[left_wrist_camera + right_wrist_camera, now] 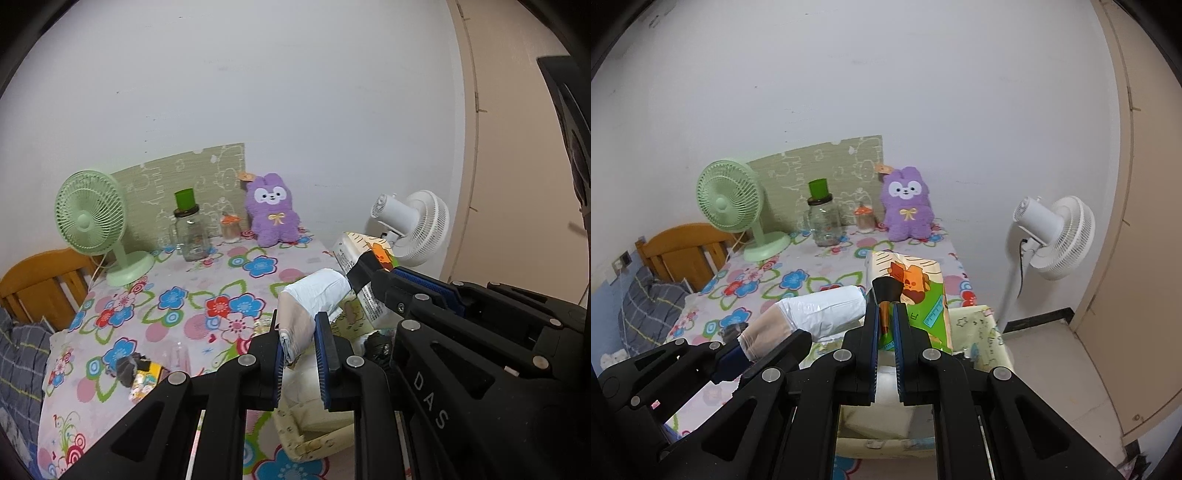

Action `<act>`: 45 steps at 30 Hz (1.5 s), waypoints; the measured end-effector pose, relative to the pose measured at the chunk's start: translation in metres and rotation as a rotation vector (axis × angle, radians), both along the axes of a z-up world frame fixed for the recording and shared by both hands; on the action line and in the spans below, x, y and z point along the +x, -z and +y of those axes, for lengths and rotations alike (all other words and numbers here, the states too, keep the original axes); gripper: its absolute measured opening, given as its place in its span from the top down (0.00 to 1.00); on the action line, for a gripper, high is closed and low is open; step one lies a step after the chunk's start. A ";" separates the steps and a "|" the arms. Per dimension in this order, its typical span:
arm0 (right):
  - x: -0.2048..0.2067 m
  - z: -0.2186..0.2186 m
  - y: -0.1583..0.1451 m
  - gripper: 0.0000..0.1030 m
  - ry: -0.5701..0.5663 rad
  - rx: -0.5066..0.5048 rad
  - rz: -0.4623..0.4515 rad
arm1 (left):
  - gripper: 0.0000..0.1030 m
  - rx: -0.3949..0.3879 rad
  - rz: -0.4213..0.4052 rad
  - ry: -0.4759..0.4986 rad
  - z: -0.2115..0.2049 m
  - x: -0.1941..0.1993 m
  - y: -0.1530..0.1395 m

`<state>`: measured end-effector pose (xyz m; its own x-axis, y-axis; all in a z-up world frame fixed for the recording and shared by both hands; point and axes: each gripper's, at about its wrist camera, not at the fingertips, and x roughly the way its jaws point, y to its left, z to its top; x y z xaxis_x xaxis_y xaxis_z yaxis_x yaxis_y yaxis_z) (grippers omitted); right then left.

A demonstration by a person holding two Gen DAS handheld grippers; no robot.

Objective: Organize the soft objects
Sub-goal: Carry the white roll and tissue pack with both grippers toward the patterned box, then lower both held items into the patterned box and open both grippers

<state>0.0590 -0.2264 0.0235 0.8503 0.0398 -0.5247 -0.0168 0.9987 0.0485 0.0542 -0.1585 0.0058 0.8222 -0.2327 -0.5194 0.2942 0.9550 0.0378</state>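
The white, plastic-wrapped soft roll [314, 295] hangs in the air above the flowered tablecloth [177, 295], tilted, with its lower, beige-tinted end caught between the blue pads of the left gripper [300, 354]. Those jaws are pressed in on the wrapper from both sides. In the right wrist view the same roll [820, 310] runs from the left gripper [746, 354] up toward the middle of the table.

Just beside it is the soft tissue pack printed with an orange cartoon figure and green panels [908, 291]. The right gripper [885, 314] pinches its near edge: the two blue pads stand almost together, with a thin fold of the printed wrapper between them. From the left wrist view the right gripper [373, 275] holds the pack [354, 254] at its upper corner, clear of the table.

Below both grippers sits a cream fabric storage basket with small printed figures [979, 325]; pale folded items lie inside it, too blurred to tell apart.

Farther back on the table a purple plush rabbit with a yellow bow [908, 206] sits upright against the white wall. To its left stand a small jar with an orange lid [863, 218], a clear glass jar topped by a green cup [823, 214], and a mint-green desk fan [733, 206]. A white pedestal fan [1056, 236] stands on the floor to the right of the table, and an orange wooden headboard [683, 247] shows at the left.
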 end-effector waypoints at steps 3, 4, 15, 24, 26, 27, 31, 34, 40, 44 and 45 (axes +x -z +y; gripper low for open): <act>0.002 -0.008 0.002 0.90 0.017 0.002 0.005 | 0.87 0.003 0.004 0.019 -0.008 0.004 0.002; 0.003 -0.010 0.002 0.90 0.022 0.000 0.006 | 0.87 0.004 0.006 0.024 -0.010 0.005 0.002; 0.017 -0.031 0.020 0.90 0.054 -0.005 0.055 | 0.87 0.013 0.051 0.074 -0.032 0.020 0.021; 0.029 -0.046 0.044 0.90 0.074 0.001 0.109 | 0.80 0.026 0.105 0.077 -0.044 0.036 0.045; 0.031 -0.049 0.049 0.90 0.079 0.003 0.122 | 0.73 0.035 0.109 0.072 -0.046 0.039 0.050; 0.032 -0.050 0.051 0.90 0.080 0.002 0.127 | 0.69 0.037 0.113 0.073 -0.046 0.041 0.051; 0.035 -0.051 0.058 0.90 0.080 0.002 0.142 | 0.55 0.060 0.127 0.053 -0.047 0.046 0.058; 0.037 -0.051 0.063 0.90 0.070 0.008 0.153 | 0.36 0.067 0.141 0.048 -0.045 0.049 0.062; 0.043 -0.046 0.072 0.90 0.044 0.014 0.171 | 0.30 0.100 0.150 0.054 -0.042 0.049 0.068; 0.047 -0.044 0.076 0.91 0.031 0.024 0.175 | 0.29 0.111 0.153 0.036 -0.040 0.051 0.070; 0.047 -0.044 0.076 0.91 0.031 0.025 0.174 | 0.29 0.111 0.154 0.033 -0.040 0.051 0.070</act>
<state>0.1056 -0.2703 -0.0529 0.7480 0.0300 -0.6630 0.0248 0.9970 0.0731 0.1055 -0.1986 -0.0642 0.7240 -0.1926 -0.6624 0.3360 0.9371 0.0949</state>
